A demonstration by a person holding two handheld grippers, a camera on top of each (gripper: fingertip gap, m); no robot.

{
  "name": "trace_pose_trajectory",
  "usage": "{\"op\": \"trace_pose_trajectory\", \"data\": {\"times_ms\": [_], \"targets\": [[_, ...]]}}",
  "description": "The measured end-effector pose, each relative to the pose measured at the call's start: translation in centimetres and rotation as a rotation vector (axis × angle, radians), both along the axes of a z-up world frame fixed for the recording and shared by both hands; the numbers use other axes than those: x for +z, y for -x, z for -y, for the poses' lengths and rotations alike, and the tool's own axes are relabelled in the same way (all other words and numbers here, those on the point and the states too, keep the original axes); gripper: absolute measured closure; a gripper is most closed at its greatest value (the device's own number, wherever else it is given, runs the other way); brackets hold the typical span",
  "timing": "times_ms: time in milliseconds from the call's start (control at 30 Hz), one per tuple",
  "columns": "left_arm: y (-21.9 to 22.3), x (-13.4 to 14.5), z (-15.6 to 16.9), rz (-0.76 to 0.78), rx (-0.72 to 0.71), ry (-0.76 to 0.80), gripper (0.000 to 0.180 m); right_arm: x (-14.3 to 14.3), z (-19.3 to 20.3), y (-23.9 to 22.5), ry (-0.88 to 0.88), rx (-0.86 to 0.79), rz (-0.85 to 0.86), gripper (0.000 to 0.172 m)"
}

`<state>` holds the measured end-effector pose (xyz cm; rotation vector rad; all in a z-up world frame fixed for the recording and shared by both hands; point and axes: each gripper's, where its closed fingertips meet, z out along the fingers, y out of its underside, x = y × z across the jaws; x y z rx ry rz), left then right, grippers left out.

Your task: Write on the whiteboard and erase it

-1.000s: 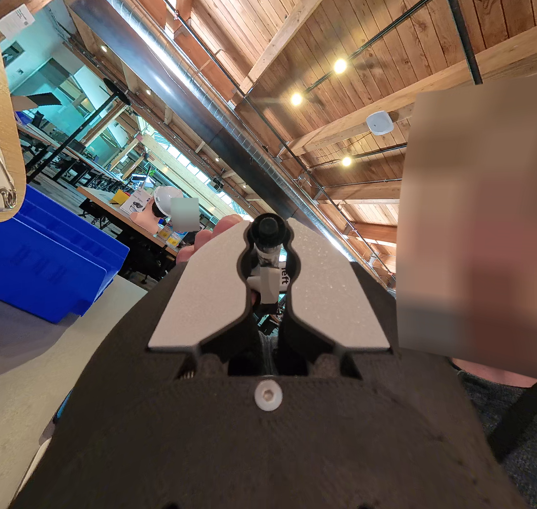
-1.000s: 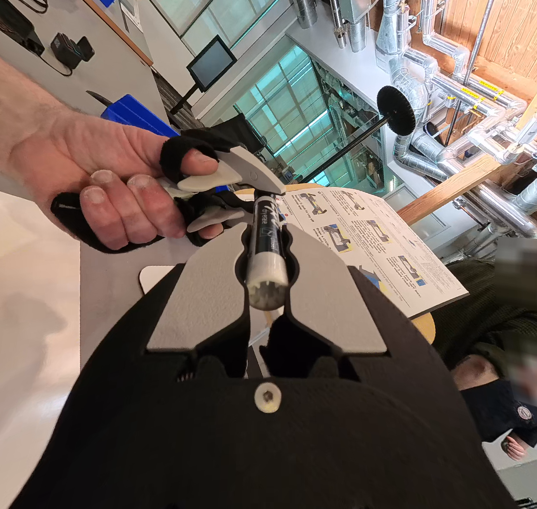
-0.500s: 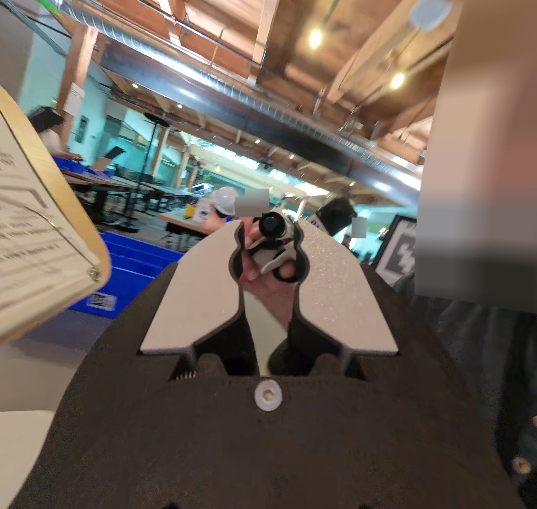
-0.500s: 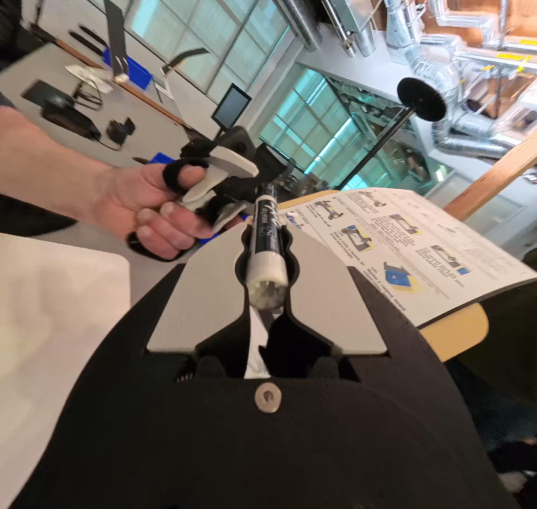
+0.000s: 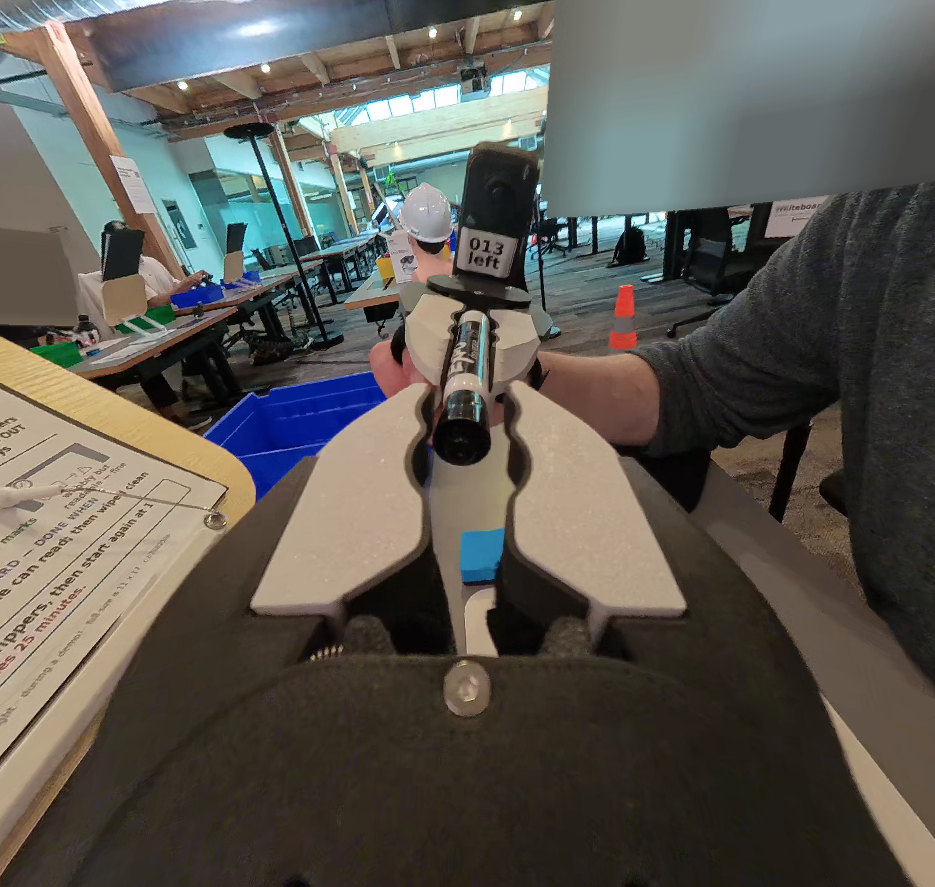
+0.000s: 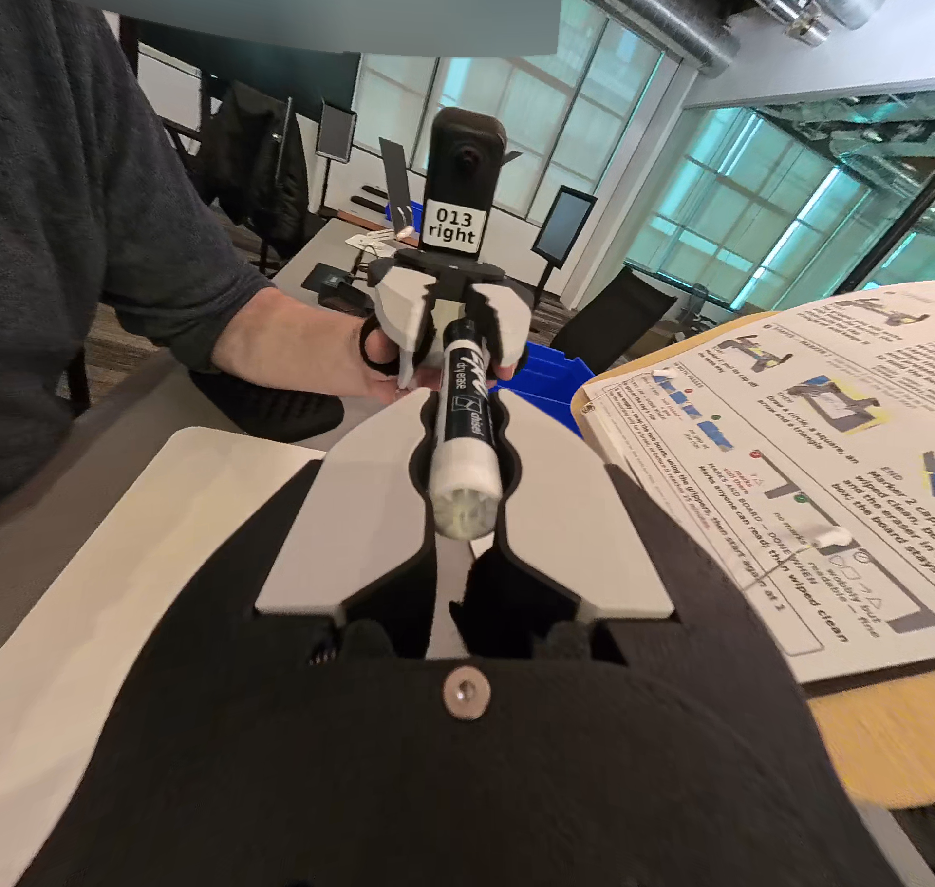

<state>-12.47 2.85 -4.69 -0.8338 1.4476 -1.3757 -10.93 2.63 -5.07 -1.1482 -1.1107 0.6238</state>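
A black-and-white dry-erase marker (image 6: 468, 422) runs between my two grippers, which face each other above the table. My right gripper (image 6: 460, 402) is shut on its white rear end; the left wrist view shows those fingers (image 5: 430, 341) clamped on the barrel (image 5: 470, 356). The black cap (image 5: 461, 437) is on the marker and lies between the fingertips of my left gripper (image 5: 463, 407). Dark gaps show beside the cap, and the right wrist view shows the left gripper (image 6: 458, 356) with its fingers spread wider than the cap (image 6: 459, 331). A white whiteboard (image 6: 152, 534) lies on the table below.
A clipboard with a printed instruction sheet (image 6: 784, 458) stands on the far side, also in the left wrist view (image 5: 76, 534). A blue bin (image 5: 283, 422) sits behind it. A small blue block (image 5: 480, 554) lies on the table. The person's grey sleeves (image 5: 809, 356) flank both views. The tips of both grippers are at nearly the same place. Both grippers' tips are roughly 25 cm from the small blue block (image 5: 480, 554).
Both grippers have swung down from pointing at the ceiling to level over the table. The left fingers opened wider around the cap, then narrowed somewhat. The right gripper has kept its hold on the marker.
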Motion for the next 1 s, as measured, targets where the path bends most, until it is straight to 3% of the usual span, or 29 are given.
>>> {"op": "trace_pose_trajectory", "data": {"times_ms": [33,300,1000], "targets": [[0.10,0.13,0.11,0.011,-0.009,0.004,0.160,-0.02,0.20,0.12,0.002,0.017,-0.006,0.151],[0.24,0.23,0.03,0.019,0.030,-0.062,0.154,0.54,0.50,-0.08,0.013,0.066,-0.095,0.151],[0.22,0.42,0.74,0.040,0.036,-0.096,0.160,0.58,0.98,0.24,0.002,0.073,-0.064,0.151]]}}
